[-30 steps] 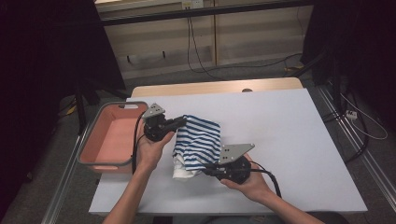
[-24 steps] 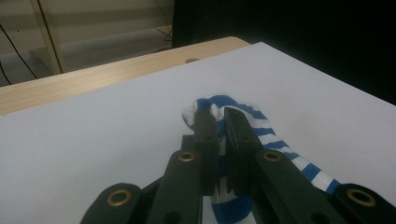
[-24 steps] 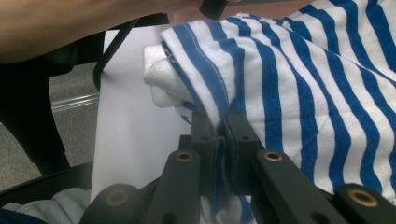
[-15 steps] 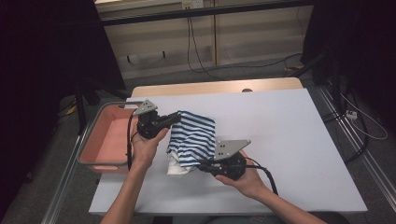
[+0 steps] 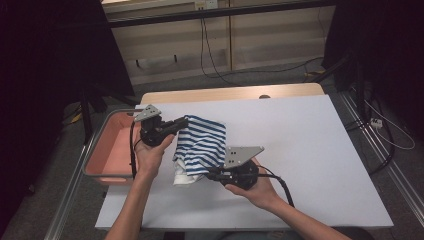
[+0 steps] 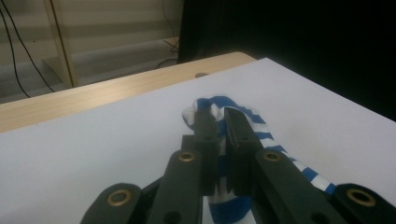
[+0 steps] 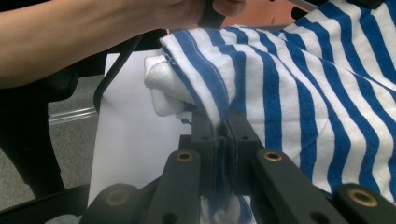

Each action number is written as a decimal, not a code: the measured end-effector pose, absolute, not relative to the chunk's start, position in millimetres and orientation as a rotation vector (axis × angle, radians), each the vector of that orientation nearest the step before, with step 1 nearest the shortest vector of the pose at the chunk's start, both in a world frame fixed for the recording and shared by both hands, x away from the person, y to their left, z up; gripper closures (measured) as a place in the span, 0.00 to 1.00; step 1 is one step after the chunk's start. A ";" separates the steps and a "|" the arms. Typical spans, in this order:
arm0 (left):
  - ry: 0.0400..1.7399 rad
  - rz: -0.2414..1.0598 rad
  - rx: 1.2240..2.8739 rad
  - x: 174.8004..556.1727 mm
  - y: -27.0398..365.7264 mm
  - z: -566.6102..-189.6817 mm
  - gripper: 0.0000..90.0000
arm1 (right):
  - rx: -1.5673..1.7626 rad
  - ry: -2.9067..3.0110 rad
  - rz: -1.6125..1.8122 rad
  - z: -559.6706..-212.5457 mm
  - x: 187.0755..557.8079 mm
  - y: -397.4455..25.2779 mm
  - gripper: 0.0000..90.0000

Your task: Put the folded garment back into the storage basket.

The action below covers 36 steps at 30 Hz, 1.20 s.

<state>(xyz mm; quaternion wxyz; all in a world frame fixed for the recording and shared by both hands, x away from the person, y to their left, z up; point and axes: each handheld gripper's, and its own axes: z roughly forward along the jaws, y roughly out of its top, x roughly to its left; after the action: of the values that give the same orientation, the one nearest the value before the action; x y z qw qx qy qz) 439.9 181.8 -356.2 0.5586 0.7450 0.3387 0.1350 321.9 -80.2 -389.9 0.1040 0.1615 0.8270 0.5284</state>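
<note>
The left gripper (image 5: 183, 121) is closed on the far edge of the striped cloth (image 5: 200, 145), and that edge is held lifted above the white table (image 5: 310, 150). To its left, a pink tray (image 5: 107, 150) stands against the table's side, empty as far as can be seen. Toward the right, the right gripper (image 5: 212, 174) is clamped on the cloth's near edge, low over the table, so the fabric is stretched and hung between the two tools.

The work is judged to be at an early or middle stage: the cloth has been picked up at two points, but it is bunched rather than spread or folded, and it has not been placed in the tray.

In the left gripper view, the fabric (image 6: 219, 105) is seen pinched between the jaws. In the right gripper view, the seam (image 7: 219, 126) nipped in the closed jaws is shown, with a white inner layer (image 7: 163, 88) bulging beside it; this detail is lost from the high view.
</note>
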 end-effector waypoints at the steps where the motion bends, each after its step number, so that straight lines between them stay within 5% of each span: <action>1: 0.798 0.320 1.751 440.0 183.5 -355.2 0.95 | 0.472 2.439 1.561 -389.2 322.3 -79.1 0.94; 36: 0.855 0.370 1.683 441.7 233.4 -336.6 0.95 | 0.397 2.388 1.632 -375.6 337.1 -35.8 0.94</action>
<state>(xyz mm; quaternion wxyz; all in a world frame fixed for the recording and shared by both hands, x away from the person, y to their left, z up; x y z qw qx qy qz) 441.7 233.4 -336.6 0.5719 0.7176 0.3647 0.1580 337.1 -35.8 -375.6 0.1106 0.1351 0.8129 0.5556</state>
